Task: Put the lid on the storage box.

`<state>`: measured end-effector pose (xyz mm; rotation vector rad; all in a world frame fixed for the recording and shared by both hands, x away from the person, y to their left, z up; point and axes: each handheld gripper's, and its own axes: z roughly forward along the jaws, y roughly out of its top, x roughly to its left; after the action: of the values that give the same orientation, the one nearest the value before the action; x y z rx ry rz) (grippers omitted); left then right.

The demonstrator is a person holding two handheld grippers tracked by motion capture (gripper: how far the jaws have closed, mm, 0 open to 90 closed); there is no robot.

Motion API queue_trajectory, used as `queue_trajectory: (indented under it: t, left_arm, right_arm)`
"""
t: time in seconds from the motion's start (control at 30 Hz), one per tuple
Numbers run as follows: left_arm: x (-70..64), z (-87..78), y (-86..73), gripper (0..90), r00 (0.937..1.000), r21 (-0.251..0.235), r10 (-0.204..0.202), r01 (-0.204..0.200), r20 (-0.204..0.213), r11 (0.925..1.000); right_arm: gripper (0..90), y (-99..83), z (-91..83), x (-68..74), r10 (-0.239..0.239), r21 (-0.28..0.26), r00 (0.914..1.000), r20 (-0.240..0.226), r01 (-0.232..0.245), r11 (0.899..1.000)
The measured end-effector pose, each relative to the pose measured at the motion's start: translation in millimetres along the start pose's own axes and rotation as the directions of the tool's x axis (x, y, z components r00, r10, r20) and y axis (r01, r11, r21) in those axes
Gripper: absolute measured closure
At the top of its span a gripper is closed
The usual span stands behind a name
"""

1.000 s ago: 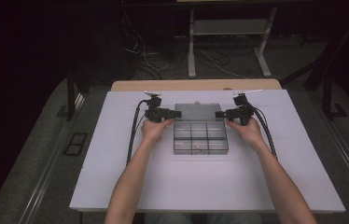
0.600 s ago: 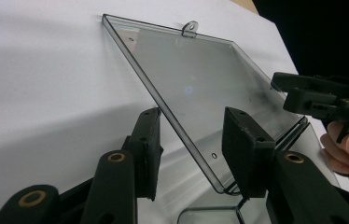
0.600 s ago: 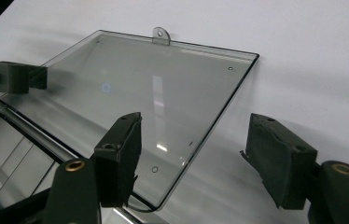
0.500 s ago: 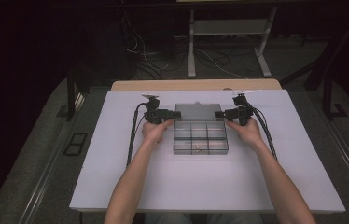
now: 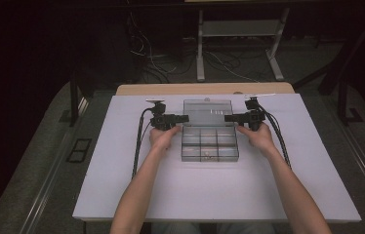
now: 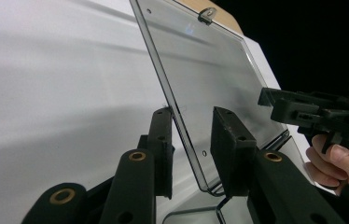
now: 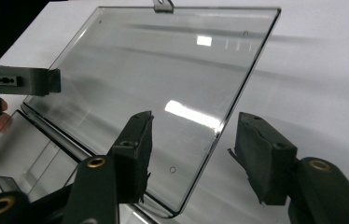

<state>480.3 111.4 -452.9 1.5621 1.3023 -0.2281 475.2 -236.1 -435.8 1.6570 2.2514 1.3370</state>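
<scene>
Astride the raised clear lid (image 6: 210, 88), both parted hand-held grippers.

Pretty dim room overall, with most of the light landing on the white counter (image 5: 219, 195), which has a strip of bare wood edge (image 5: 205, 89) showing along its far side. Behind it there's a pale metal stand (image 5: 239, 44) on a grey floor (image 5: 39, 161), with a messy tangle of cables (image 5: 156, 63) lying around its legs. Everything further back just drops off into black, and there's a dark floor plate (image 5: 79, 149) off to the left.
</scene>
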Motion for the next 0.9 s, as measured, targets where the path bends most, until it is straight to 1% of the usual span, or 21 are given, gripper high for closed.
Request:
queue_trajectory:
  t: [0.07,0.17,0.27,0.3,0.37,0.4,0.47,0.6,0.7,0.8,0.9]
  left_arm:
    - [0.1,-1.6,-2.2,72.3,1.0000,-0.023,0.001,0.000,0.009,0.9997]
    - [-0.9,-3.4,-3.0,73.6,0.9998,-0.033,0.018,-0.017,0.008,0.9993]
    - [-3.6,-5.2,-3.7,75.2,0.9994,-0.053,0.035,-0.035,0.006,0.9980]
    - [-5.2,-6.1,-4.3,76.1,0.9994,-0.062,0.036,-0.036,0.001,0.9974]
    - [-6.8,-7.3,-5.7,77.6,0.9987,-0.081,0.052,-0.052,0.000,0.9954]
    - [-7.5,-8.1,-6.4,78.0,0.9982,-0.085,0.059,-0.059,-0.002,0.9946]
    - [-8.2,-9.2,-7.8,78.8,0.9981,-0.096,0.062,-0.061,0.000,0.9935]
    - [-10.1,-11.1,-8.7,80.1,0.9964,-0.108,0.085,-0.085,-0.003,0.9905]
    - [-14.3,-12.5,-8.4,80.4,0.9934,-0.105,0.113,-0.114,-0.022,0.9879]
    - [-17.5,-14.0,-8.2,80.3,0.9896,-0.098,0.139,-0.142,-0.039,0.9850]
    - [-19.5,-14.8,-8.2,80.0,0.9882,-0.096,0.146,-0.150,-0.045,0.9840]
  right_arm:
    - [49.2,0.4,-0.6,0.0,-0.002,-0.012,1.0000,-0.008,0.002,1.000]
    - [54.7,0.9,-2.0,1.4,-0.005,-0.009,0.9998,-0.021,0.005,1.000]
    - [59.1,1.0,-3.1,0.9,0.019,-0.011,0.9986,-0.050,-0.019,1.000]
    - [60.7,1.1,-3.3,-0.5,0.027,-0.016,0.9976,-0.065,-0.028,0.999]
    - [62.9,0.7,-4.2,-2.4,0.050,-0.022,0.9943,-0.094,-0.052,0.998]
    - [63.7,0.3,-4.7,-2.8,0.062,-0.021,0.9927,-0.103,-0.064,0.998]
    - [64.8,-0.2,-5.4,-3.0,0.073,-0.022,0.9907,-0.115,-0.076,0.997]
    - [67.0,0.6,-8.0,-0.6,0.050,-0.028,0.9931,-0.106,-0.053,0.998]
    - [69.1,1.1,-10.9,1.0,0.029,-0.031,0.9947,-0.099,-0.032,0.999]
    - [71.2,1.2,-13.1,2.3,0.020,-0.036,0.9951,-0.097,-0.023,0.999]
    - [71.8,0.2,-14.2,2.8,0.008,-0.050,0.9952,-0.098,-0.013,0.999]
